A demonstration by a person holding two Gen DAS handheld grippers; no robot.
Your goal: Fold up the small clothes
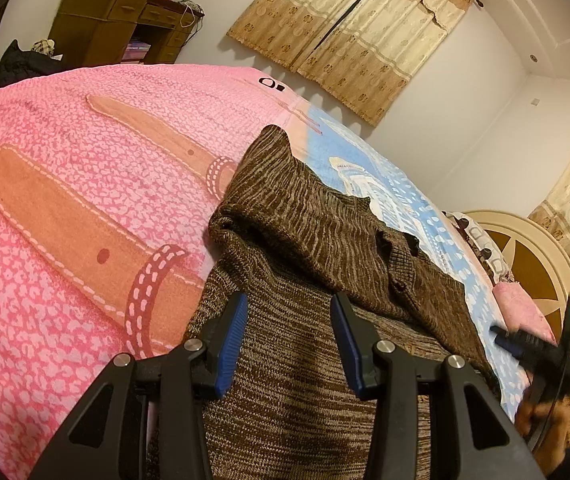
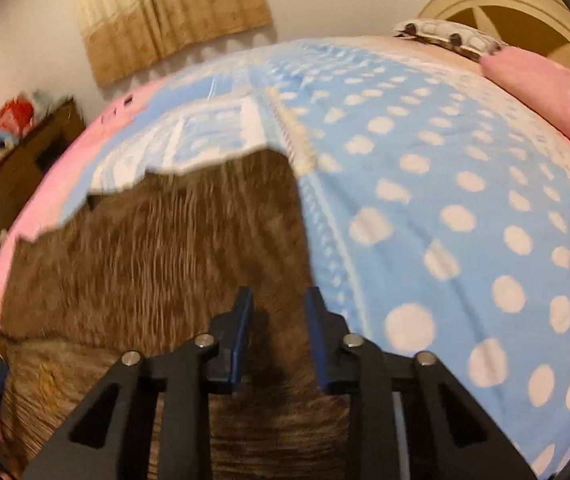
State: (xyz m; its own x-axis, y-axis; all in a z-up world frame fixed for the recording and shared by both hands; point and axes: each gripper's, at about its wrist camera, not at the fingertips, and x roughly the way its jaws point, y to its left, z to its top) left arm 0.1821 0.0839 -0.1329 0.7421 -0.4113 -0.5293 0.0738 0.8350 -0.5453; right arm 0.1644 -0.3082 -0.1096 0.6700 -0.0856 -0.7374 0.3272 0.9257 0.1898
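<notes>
While brown sweater lies lengthwise across bed, left gripper and right gripper part-open.

We see a bed filling the left and centre of the left wrist view, its cover pink at left and blue with white dots at right. A brown knit garment lies on it at centre, partly folded over itself. Pillows sit at upper right by the headboard.
</notes>
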